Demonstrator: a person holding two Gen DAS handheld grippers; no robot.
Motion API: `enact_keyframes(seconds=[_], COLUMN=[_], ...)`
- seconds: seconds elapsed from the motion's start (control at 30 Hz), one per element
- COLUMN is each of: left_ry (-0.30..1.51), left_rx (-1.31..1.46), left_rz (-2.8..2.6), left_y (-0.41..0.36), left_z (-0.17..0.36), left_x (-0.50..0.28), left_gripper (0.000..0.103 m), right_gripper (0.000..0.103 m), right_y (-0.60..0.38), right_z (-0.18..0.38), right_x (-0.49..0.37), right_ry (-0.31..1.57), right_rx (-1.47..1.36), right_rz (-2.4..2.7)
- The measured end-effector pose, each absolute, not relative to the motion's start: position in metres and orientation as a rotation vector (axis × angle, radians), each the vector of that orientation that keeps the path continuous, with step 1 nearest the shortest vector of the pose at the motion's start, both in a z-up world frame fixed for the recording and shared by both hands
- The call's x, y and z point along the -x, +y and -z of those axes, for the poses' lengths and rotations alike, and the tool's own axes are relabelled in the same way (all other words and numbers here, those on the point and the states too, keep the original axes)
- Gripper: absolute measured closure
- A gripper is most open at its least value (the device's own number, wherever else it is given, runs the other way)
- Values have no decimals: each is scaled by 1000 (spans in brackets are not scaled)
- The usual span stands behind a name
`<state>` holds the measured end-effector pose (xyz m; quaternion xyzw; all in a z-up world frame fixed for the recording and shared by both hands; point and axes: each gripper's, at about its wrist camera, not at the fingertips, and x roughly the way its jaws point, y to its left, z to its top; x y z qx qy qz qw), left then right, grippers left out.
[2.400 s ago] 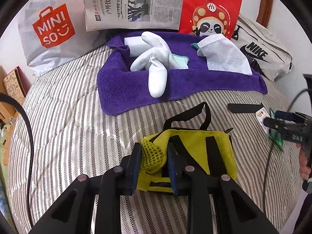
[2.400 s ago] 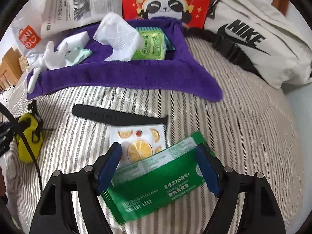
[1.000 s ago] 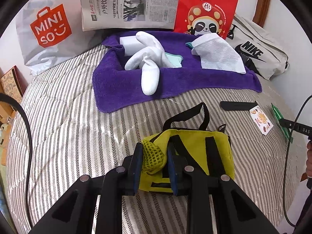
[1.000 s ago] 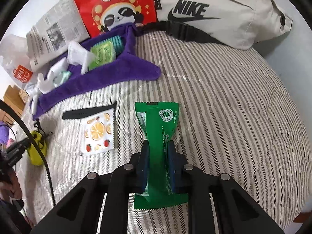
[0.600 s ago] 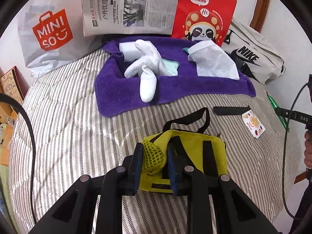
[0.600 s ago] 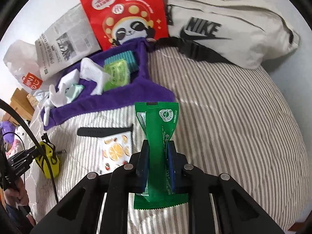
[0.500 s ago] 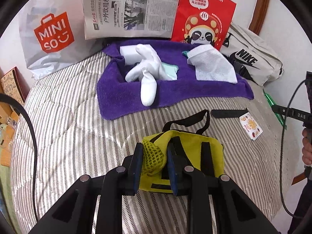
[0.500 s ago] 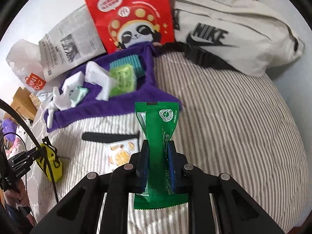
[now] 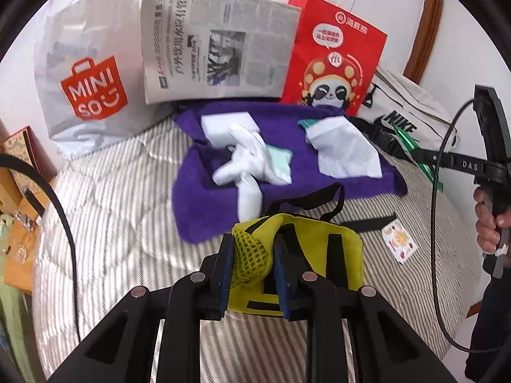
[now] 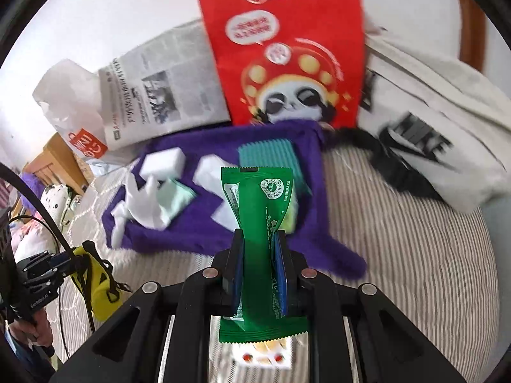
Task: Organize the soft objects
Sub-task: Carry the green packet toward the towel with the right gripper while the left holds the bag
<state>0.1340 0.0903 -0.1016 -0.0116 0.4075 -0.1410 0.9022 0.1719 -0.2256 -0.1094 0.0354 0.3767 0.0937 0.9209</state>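
**Both grippers carrying soft items over the striped bed**

The yellow pouch [image 9: 314,255] hangs in the left gripper [image 9: 252,260], whose blue pads [image 9: 227,261] pinch a bunch of its mesh corner; the pouch's black strap [image 9: 306,195] loops up in front of the purple towel [image 9: 204,191]. It is held above the striped bedspread [image 9: 111,210], at the near edge of the towel.

The green packet [image 10: 260,233] stands upright in the right gripper [image 10: 259,266], its fingers pressed against the packet's narrow middle so the foil creases there. It sits in front of the towel's near right part.

On the towel lie a white glove [image 9: 247,166], a white sponge block [image 9: 228,127], a pale green cloth [image 9: 281,164], a white wipe [image 9: 346,153] and a teal ribbed item [image 10: 271,156]. Just off the towel, on the bedspread, are a black strap piece [image 9: 370,223] and a fruit-print sachet [image 9: 399,241].

Behind the towel, leaning on the wall, are a white shopping bag [image 9: 86,73], a newspaper [image 9: 217,48] and a red panda bag [image 9: 333,60]; a beige waist bag [image 10: 447,146] lies to the right. A hand [image 9: 490,220] grips the right gripper's handle.
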Motion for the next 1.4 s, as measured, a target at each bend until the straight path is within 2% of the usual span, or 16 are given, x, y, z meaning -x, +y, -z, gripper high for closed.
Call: enact_keyframes(seconds=[0.4,0.67,0.93,1.03,1.17,1.4], left_ry=[828,835,833,835,830,830], left_rx=[48,77,105,111,102,84], left_rz=[211,157,133,137,134,127], left_y=[134,167,188,190,189,184], left_z=[98,108,115,117,116,111], left_x=[-152,-156,-159,-163,-166,-165], left_gripper=[81,81,81,81,81,81], right_gripper=[84,84,84,78,65,61], right_y=[-147,-94,-78,-72,-70,-71], right_z=[81,134,168,175,175,146], right_x=[-253,-333,-364,-369,-368,-343], right_ry=[756,905,982,1000,1006,973], right_rx=[-12,44,97,120,134,114], right_rz=[-336,-331,-276,-284,-306,-372])
